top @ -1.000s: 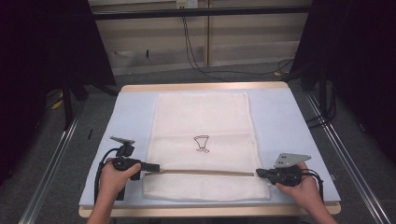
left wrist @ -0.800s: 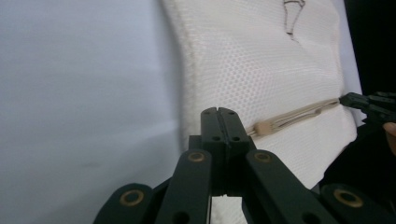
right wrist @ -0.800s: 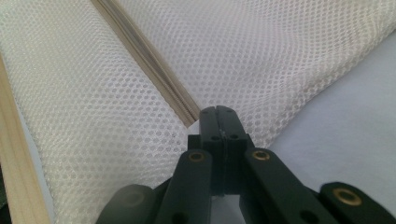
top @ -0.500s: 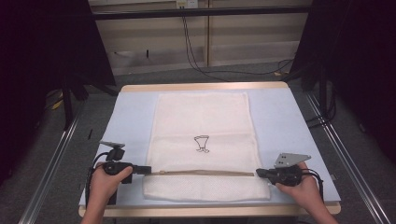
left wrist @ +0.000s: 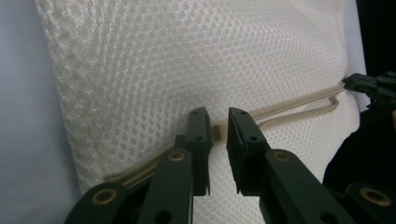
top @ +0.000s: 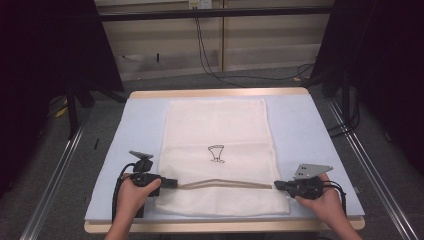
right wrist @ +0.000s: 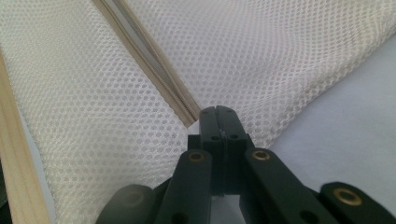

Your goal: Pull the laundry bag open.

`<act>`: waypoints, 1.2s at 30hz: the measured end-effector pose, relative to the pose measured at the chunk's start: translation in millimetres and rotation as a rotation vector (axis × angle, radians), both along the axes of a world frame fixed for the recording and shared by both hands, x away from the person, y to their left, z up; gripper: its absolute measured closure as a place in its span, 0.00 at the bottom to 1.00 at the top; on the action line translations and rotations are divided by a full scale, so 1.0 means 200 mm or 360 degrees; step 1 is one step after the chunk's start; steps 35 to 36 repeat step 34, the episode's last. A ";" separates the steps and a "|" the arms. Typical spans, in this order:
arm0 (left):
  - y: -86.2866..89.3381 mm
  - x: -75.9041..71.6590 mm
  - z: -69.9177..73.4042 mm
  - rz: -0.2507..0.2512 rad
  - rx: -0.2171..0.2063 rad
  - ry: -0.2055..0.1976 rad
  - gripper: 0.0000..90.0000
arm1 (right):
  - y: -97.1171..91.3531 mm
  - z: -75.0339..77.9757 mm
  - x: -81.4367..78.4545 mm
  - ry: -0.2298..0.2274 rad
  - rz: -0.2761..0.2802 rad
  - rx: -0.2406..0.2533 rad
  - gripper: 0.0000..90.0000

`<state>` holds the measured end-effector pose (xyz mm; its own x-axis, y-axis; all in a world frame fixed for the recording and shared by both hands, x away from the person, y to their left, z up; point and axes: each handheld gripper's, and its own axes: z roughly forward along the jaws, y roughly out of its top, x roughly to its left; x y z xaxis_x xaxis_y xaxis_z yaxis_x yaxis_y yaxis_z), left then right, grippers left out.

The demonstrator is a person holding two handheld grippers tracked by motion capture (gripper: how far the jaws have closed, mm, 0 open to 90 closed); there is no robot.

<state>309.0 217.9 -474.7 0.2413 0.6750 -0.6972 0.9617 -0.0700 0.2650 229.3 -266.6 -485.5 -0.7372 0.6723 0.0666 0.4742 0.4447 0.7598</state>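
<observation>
Both forearms come in bare, no sleeves at the wrists. Each hand wraps a black gripper: the left gripper (top: 172, 183) and the right gripper (top: 276, 185) have flat black jaws on matte arms with brass-coloured pivot rivets and small dark screws. Each carries a grey three-cornered plate on top, and black cables loop behind them.

Table (top: 220, 93): wooden rim, covered by 1 pale blue sheet (top: 140, 130).
Sheet: spread flat over the top.
Bag (top: 220, 130): 1 white mesh bag, laid flat mid-sheet.
</observation>
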 end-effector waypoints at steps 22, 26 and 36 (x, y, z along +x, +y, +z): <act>0.35 -0.04 0.07 0.0190 0.0054 0.0070 0.97 | 0.00 0.00 0.00 -0.0008 0.0017 -0.0011 1.00; 0.33 -0.04 0.11 0.0148 0.0089 -0.0043 0.91 | 0.01 0.00 0.01 -0.0005 0.0031 -0.0014 1.00; 0.29 0.02 0.10 0.0257 0.0348 -0.0701 0.37 | -0.11 0.05 0.04 -0.0093 -0.0258 0.0052 0.48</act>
